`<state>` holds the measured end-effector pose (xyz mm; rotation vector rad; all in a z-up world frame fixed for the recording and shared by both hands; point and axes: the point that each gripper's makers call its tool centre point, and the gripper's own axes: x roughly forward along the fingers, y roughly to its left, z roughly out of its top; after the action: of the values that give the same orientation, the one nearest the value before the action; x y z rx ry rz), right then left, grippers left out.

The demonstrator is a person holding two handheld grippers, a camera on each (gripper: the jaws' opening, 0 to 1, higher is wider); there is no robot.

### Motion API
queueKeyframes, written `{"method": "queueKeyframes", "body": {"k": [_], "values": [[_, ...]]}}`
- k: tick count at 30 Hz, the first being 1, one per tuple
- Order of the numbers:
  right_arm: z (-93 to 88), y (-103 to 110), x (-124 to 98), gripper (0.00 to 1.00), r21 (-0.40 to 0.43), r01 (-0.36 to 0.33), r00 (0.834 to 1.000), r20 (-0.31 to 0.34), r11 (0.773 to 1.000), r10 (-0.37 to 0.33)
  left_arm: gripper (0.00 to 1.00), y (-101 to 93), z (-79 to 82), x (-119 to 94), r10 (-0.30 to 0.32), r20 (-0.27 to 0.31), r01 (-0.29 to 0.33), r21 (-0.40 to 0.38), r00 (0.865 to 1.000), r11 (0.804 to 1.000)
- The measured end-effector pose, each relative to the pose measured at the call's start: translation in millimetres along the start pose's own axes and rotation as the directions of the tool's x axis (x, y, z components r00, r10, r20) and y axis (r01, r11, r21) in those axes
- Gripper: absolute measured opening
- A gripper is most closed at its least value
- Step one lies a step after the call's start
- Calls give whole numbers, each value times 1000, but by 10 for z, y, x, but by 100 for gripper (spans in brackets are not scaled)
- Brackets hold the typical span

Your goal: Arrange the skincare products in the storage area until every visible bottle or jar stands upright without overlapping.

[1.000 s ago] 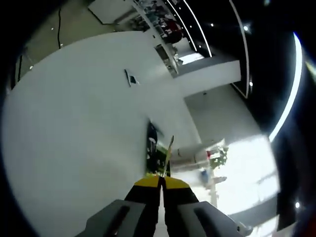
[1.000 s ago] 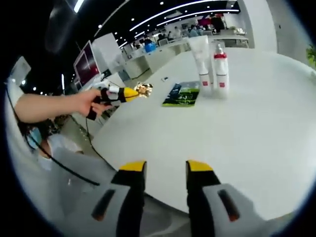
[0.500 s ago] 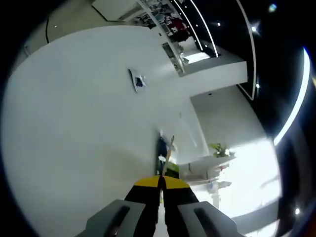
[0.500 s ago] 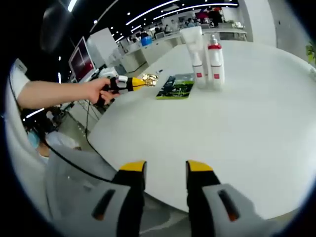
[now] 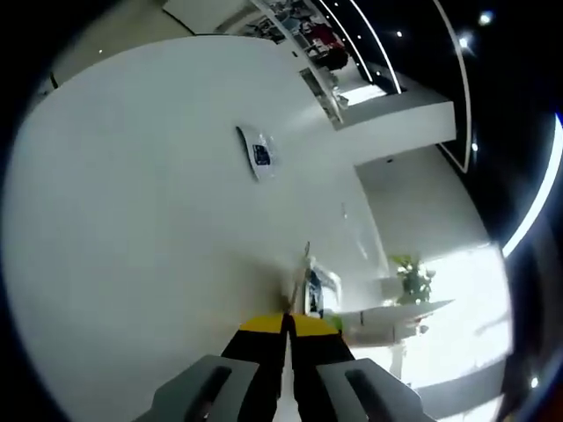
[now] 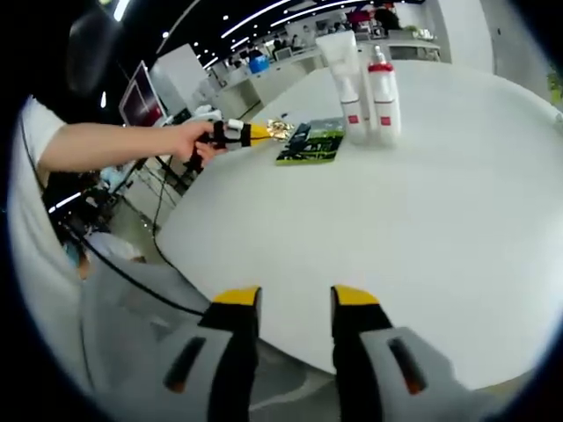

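1. Ahead of the left gripper point(image 6: 260, 133), its yellow jaws are closed on a small gold-foil item point(image 6: 281, 129); what the item is cannot be told.
2. Just past the held item, touching or nearly so, lies a flat green packet point(image 6: 312, 142) on the white counter point(image 6: 422, 237).
3. Further along the same line stand a white tube point(image 6: 342, 66) and a red-capped bottle point(image 6: 383, 81), upright, side by side.
4. The right gripper point(image 6: 293, 303) has its jaws apart and empty, well short of these, so the left is nearer.
5. Beyond the left jaws, a small tablet-like object point(image 5: 258, 154) lies flat.
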<state>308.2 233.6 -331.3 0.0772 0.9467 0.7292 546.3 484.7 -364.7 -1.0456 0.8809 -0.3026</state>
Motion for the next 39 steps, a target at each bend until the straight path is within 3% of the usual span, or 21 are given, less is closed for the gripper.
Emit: {"method": "queueKeyframes", "body": {"k": [8,10,11,18,20,28,39], "values": [[-22,33,21,33,-5,-25,1000,-13,1000,25,3,78,-4,52,34,-28,-34,-8,999,999],[-6,48,24,33,21,-31,1000,-3,999,31,4,154,-32,56,85,-59,-83,41,995,996],[1,50,25,33,26,-31,1000,2,999,31,4,112,-26,69,65,-52,-62,42,997,997],[-19,109,39,33,45,-39,999,5,998,39,6,118,-15,67,123,-102,-113,105,987,988],[-13,124,43,33,40,-43,999,7,998,43,7,101,-70,46,138,-102,-125,119,985,985],[9,130,41,34,51,-51,999,21,997,50,10,143,-36,14,161,-102,-148,128,982,981],[21,149,43,34,45,-61,998,34,997,60,26,158,132,-182,199,-57,-189,145,978,971]]}}
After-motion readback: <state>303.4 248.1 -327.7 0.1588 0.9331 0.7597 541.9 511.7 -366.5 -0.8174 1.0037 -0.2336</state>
